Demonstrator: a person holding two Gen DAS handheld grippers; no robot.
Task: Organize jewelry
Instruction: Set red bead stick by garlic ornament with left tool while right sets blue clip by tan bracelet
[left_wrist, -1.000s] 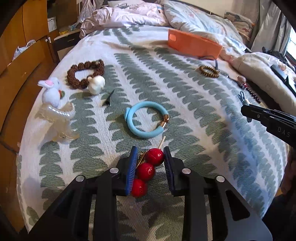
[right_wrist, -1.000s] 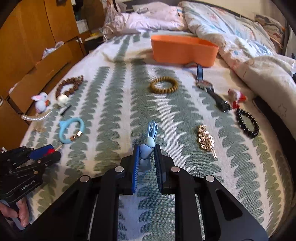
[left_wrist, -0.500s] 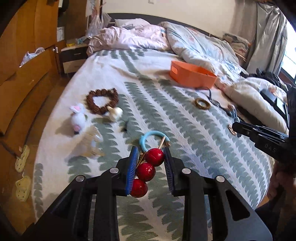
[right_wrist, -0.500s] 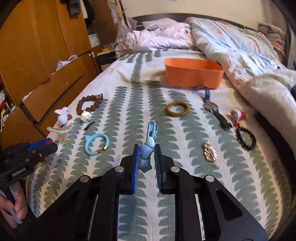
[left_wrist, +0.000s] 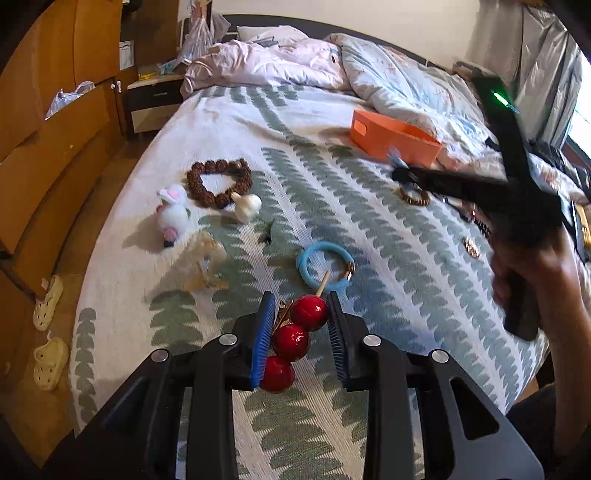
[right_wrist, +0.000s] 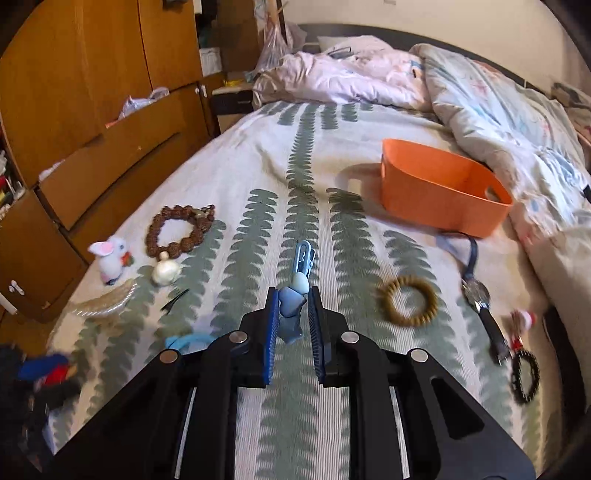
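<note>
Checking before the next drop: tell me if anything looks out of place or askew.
Nothing looks damaged. The orange bin appears empty while jewelry lies scattered over the bedspread. The red cherry clip sits diagonally in the left gripper.

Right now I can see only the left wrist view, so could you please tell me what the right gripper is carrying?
Observer: The right gripper is shut on a blue clip, whose clasp end pokes forward past the fingertips.
Operator: Thank you. Is anything inside the orange basket?
Observer: The part of the orange basket interior that shows holds nothing, though its near wall hides most of the floor.
Operator: And what lies behind that gripper in my view?
Observer: A wristwatch with a dark strap lies flat beside the tan bead bracelet, not touching it.
</note>
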